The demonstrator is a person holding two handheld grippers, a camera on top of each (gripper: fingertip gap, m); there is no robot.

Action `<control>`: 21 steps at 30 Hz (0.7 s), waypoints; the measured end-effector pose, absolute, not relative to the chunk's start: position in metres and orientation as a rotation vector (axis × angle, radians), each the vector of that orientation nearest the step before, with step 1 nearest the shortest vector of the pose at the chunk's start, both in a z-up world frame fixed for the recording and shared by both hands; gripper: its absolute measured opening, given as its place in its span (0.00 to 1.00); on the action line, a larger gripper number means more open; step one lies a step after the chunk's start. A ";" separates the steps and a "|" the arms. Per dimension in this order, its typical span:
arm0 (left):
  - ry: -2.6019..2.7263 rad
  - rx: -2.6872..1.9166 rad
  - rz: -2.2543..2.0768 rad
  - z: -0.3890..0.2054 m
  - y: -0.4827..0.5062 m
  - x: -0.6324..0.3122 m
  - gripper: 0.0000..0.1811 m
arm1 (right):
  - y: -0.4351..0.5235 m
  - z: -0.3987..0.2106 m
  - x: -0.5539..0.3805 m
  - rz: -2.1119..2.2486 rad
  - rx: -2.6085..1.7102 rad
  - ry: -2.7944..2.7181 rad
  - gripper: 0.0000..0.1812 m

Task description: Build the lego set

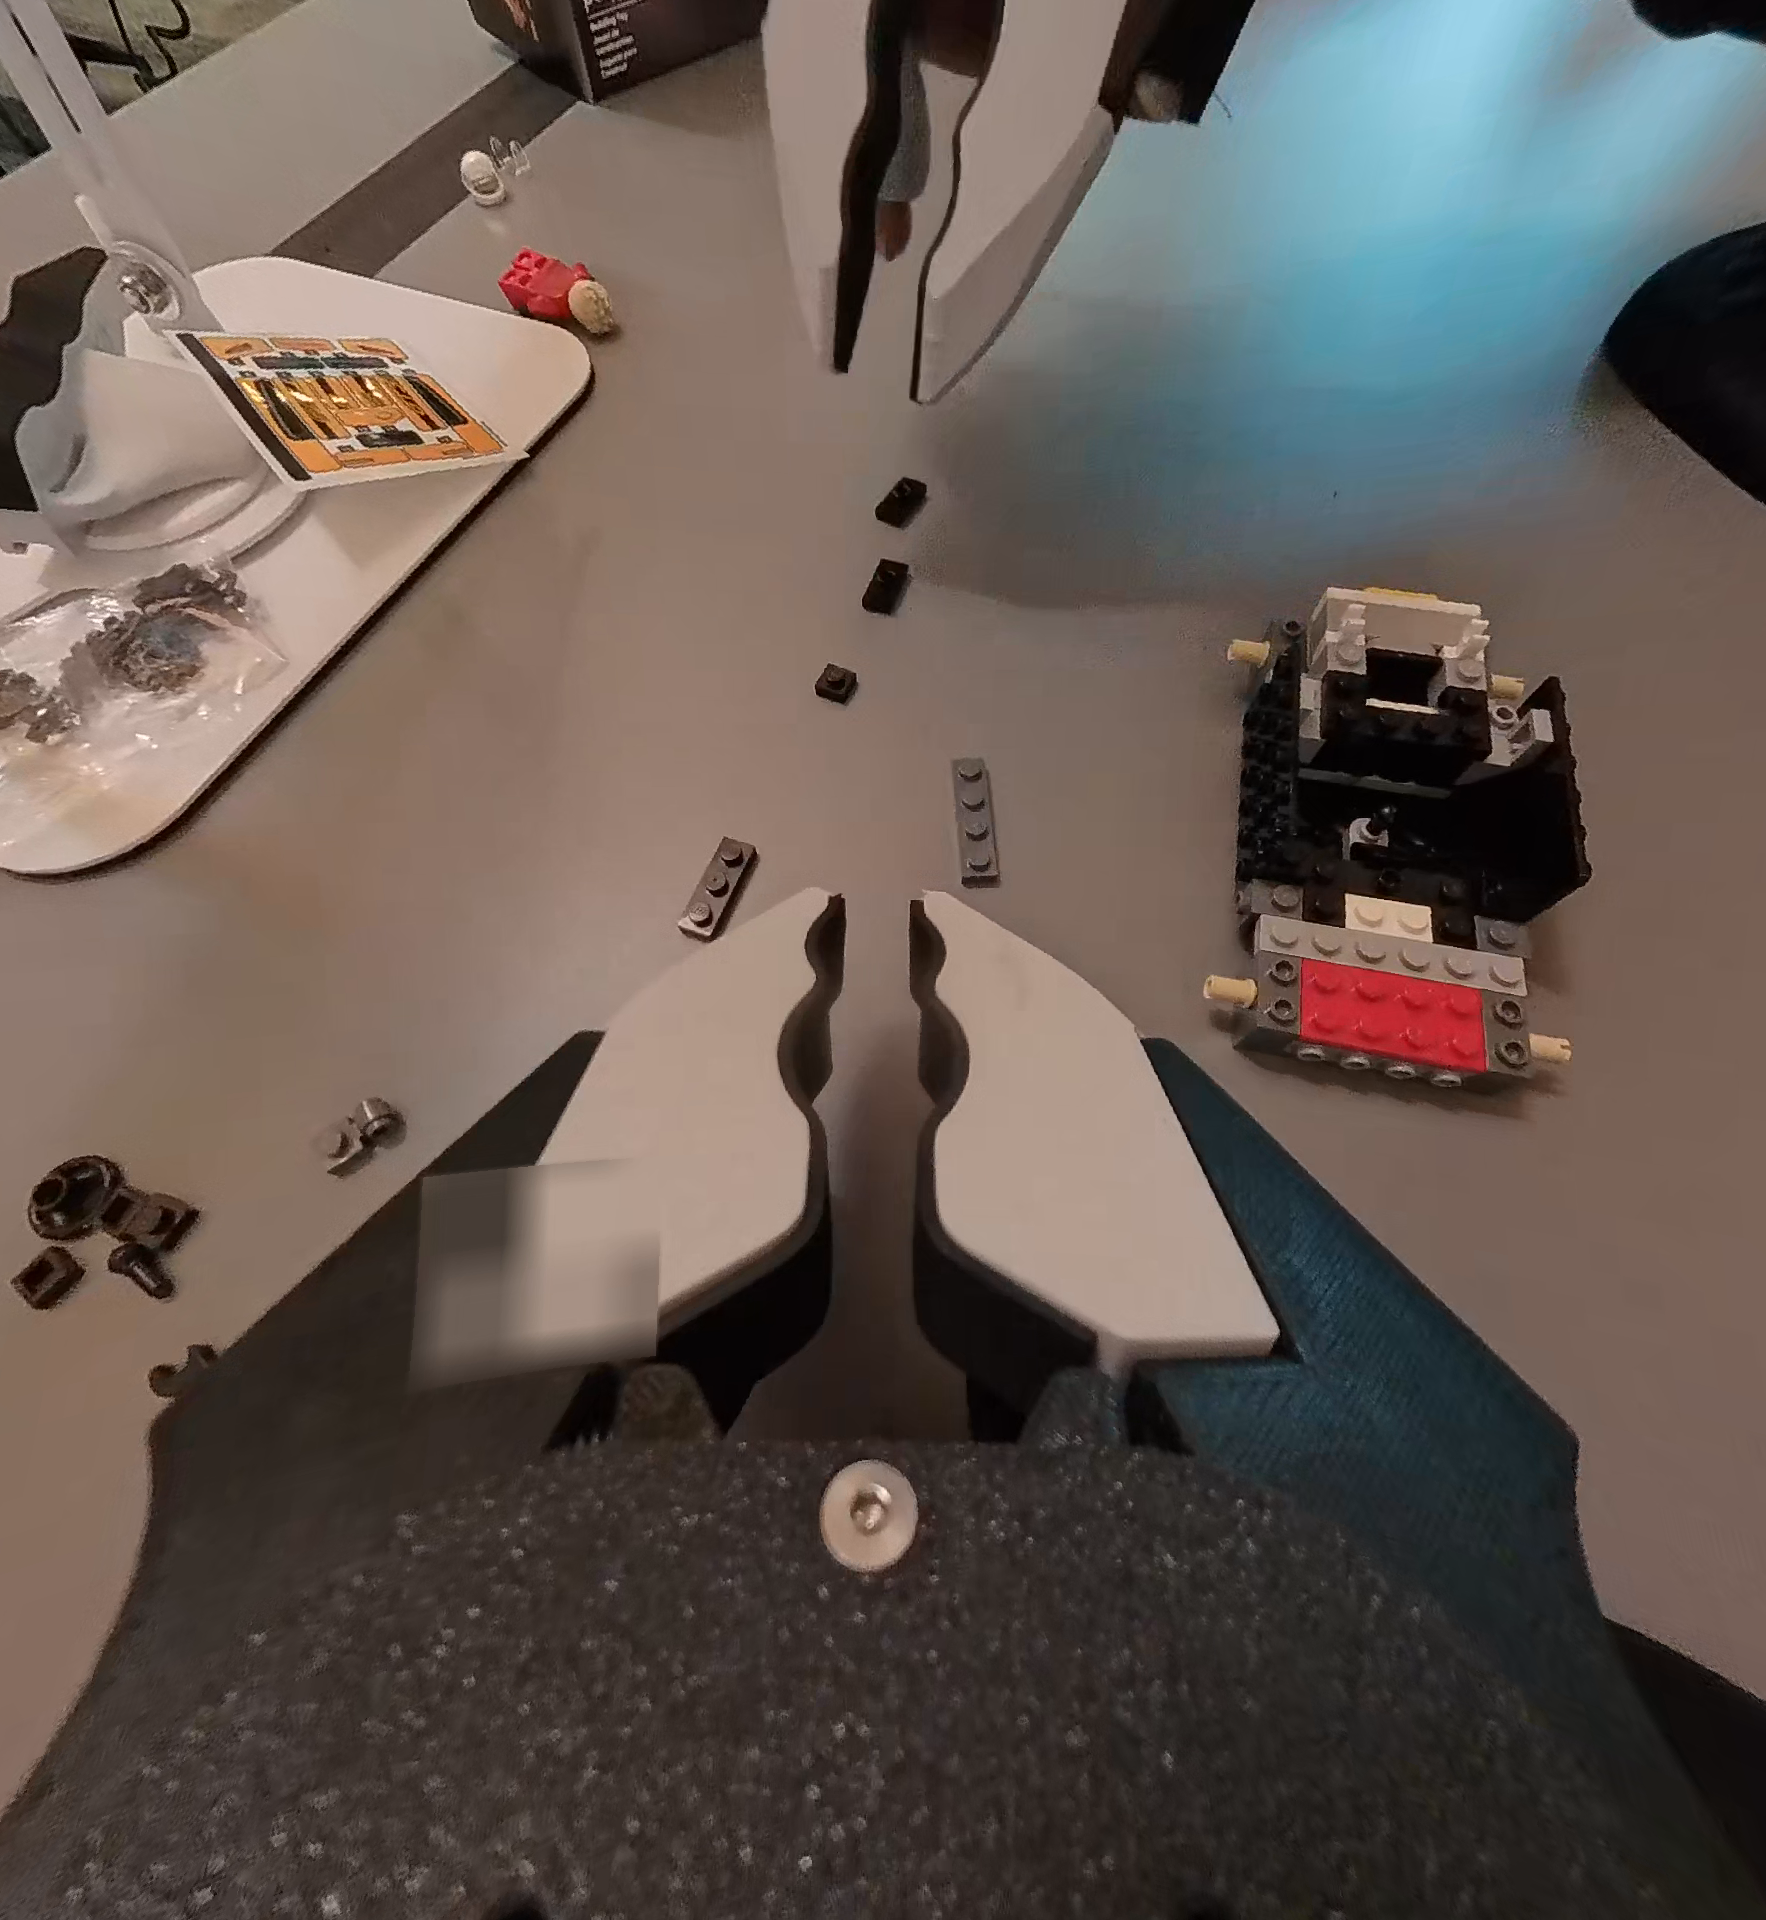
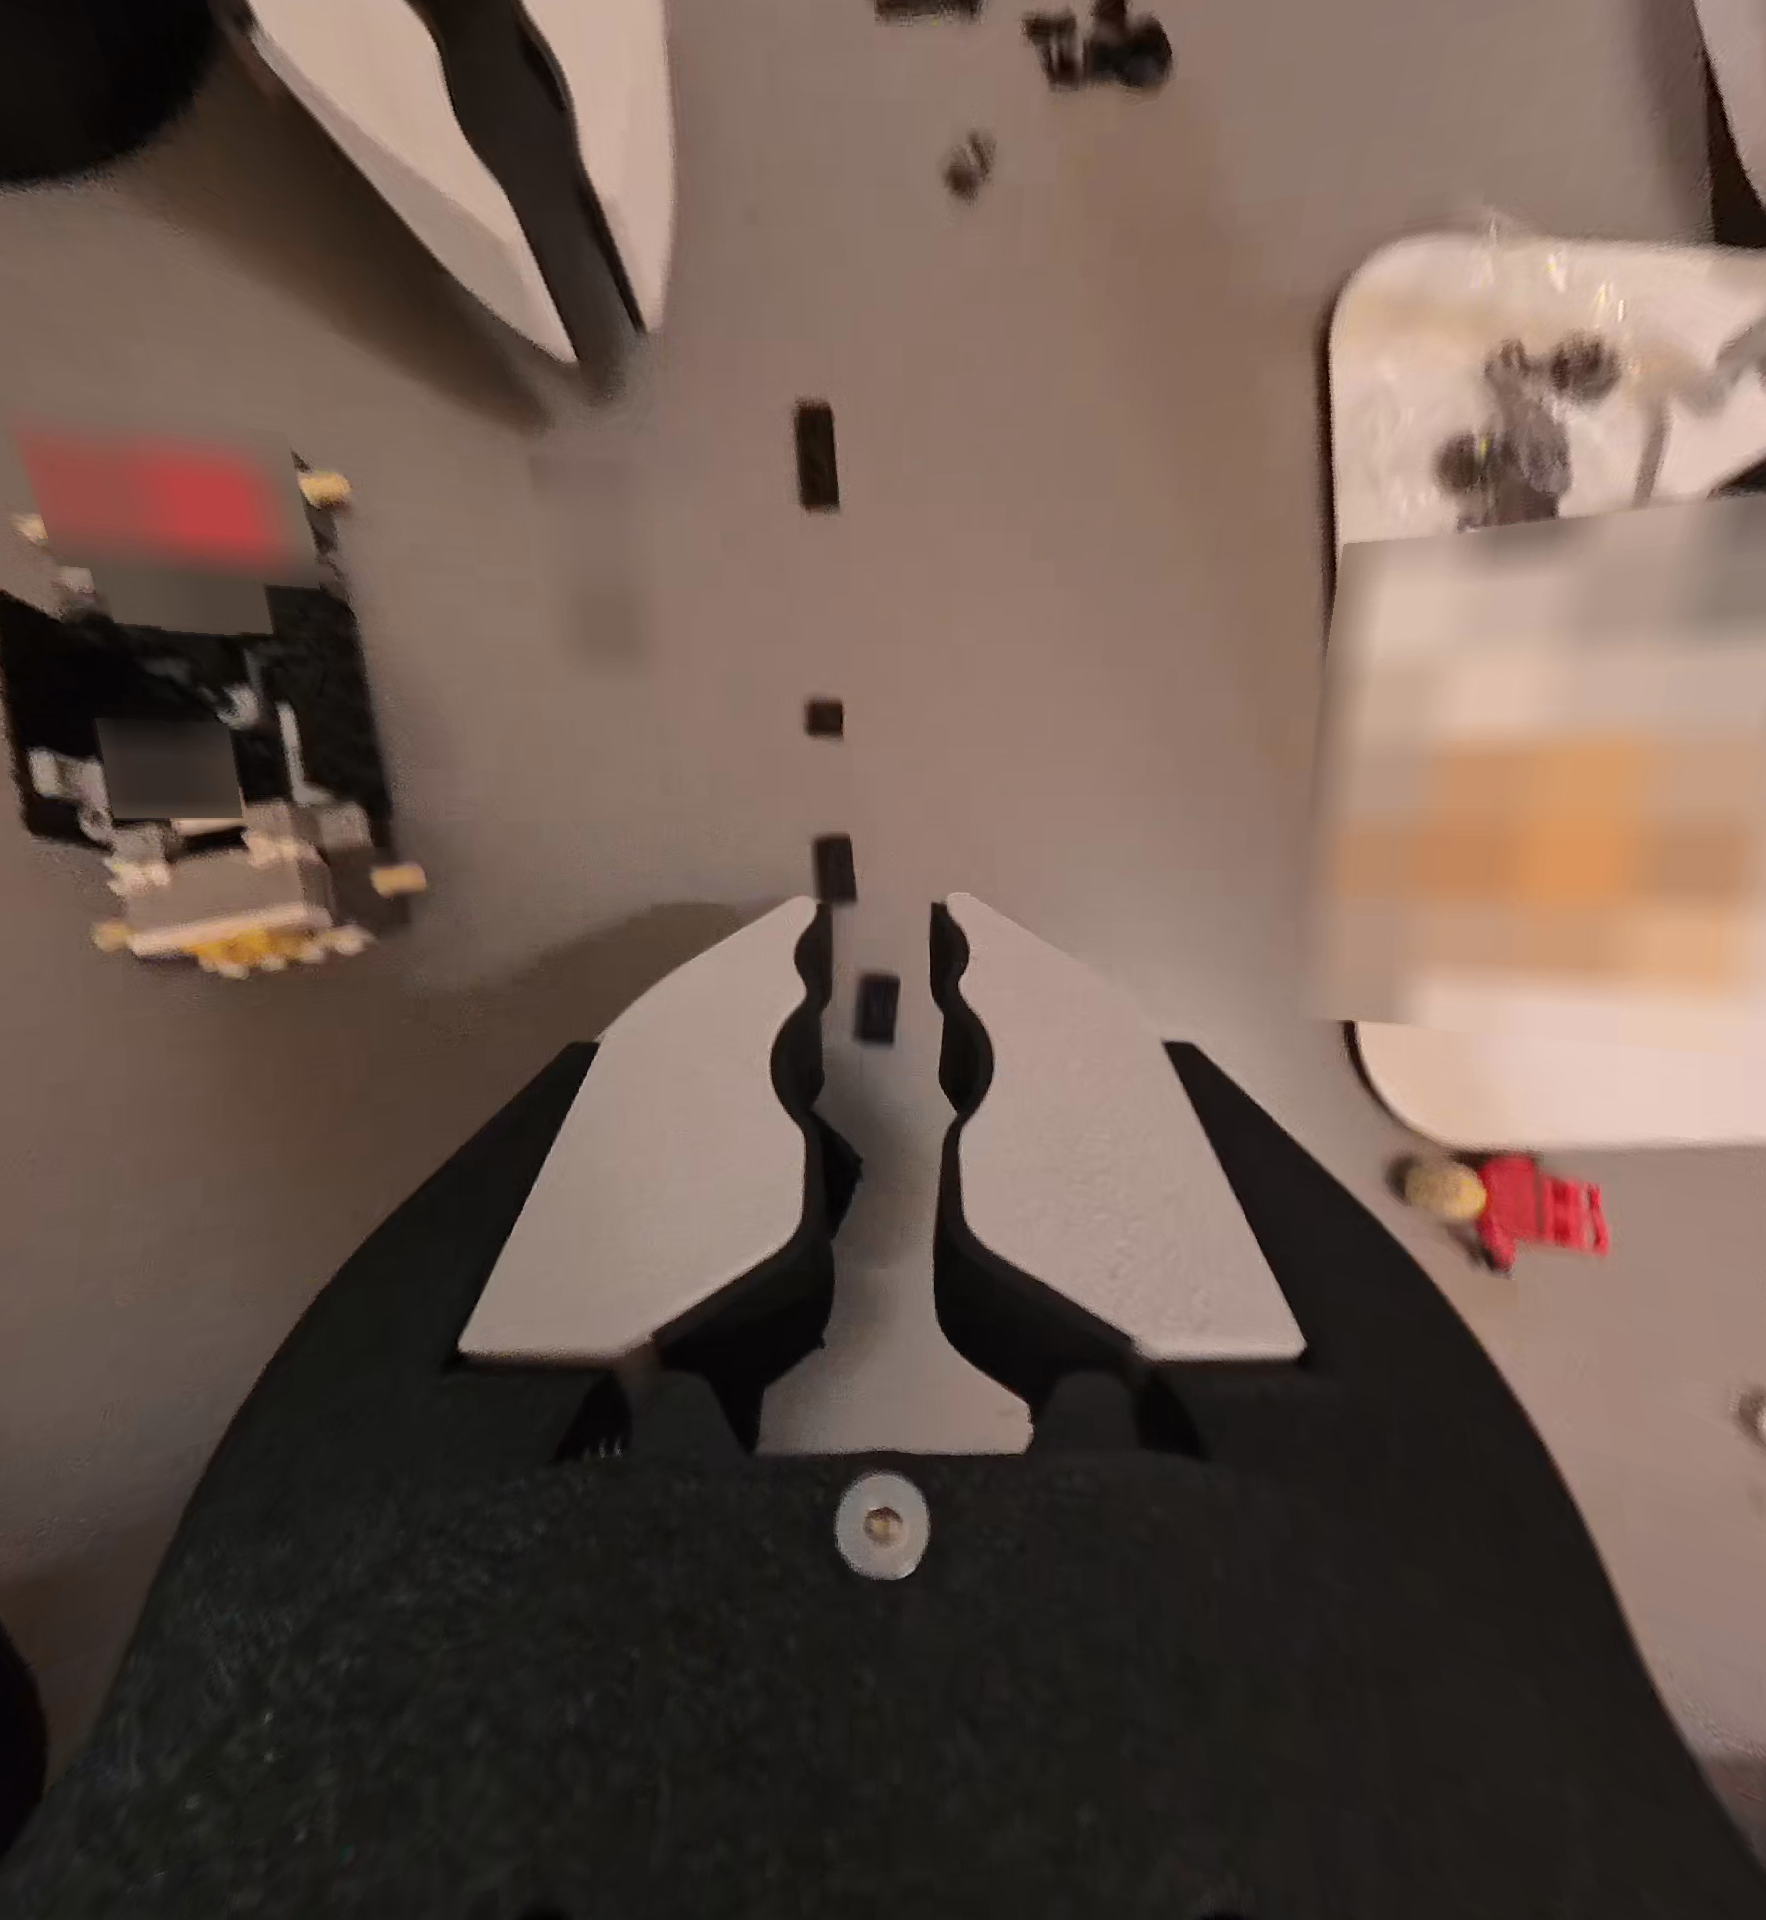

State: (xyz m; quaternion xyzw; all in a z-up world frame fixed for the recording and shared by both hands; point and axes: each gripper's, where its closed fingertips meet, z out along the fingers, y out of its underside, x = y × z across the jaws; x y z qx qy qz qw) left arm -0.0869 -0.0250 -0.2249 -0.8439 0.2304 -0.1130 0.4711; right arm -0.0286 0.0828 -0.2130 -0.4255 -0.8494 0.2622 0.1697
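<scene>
A partly built black, grey and red lego car [image 1: 1398, 831] stands on the grey table [image 1: 546, 675], to the right of my left gripper; it also shows in the right wrist view [image 2: 193, 707]. A row of small black pieces [image 1: 884, 584] and two grey plates [image 1: 974, 821] lie between the two grippers. My left gripper [image 1: 877, 909] is open a little and empty, low over the table. My right gripper [image 2: 877, 914] is open and faces it from across the table [image 1: 879, 379]. One black piece [image 2: 877, 1006] lies on the table between its fingers, not gripped.
A white board [image 1: 505, 343] at the left holds a stand, a sticker sheet [image 1: 339, 405] and a clear bag of black gears [image 1: 120, 665]. A red minifigure body [image 1: 552, 286] lies beyond it. Small black parts [image 1: 100, 1226] lie at the near left. A dark box [image 1: 630, 42] stands at the back. Left tips to right tips: about 12 cm.
</scene>
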 end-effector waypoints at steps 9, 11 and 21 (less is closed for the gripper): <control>0.550 -2.073 -0.271 -0.226 -0.024 -0.088 0.06 | 0.080 -0.247 -0.016 0.722 -1.237 -2.483 0.10; 0.553 -2.074 -0.270 -0.226 -0.024 -0.088 0.06 | 0.076 -0.249 -0.020 0.709 -1.215 -2.500 0.10; 0.559 -2.070 -0.294 -0.226 -0.025 -0.086 0.05 | 0.068 -0.254 -0.039 0.699 -1.216 -2.568 0.04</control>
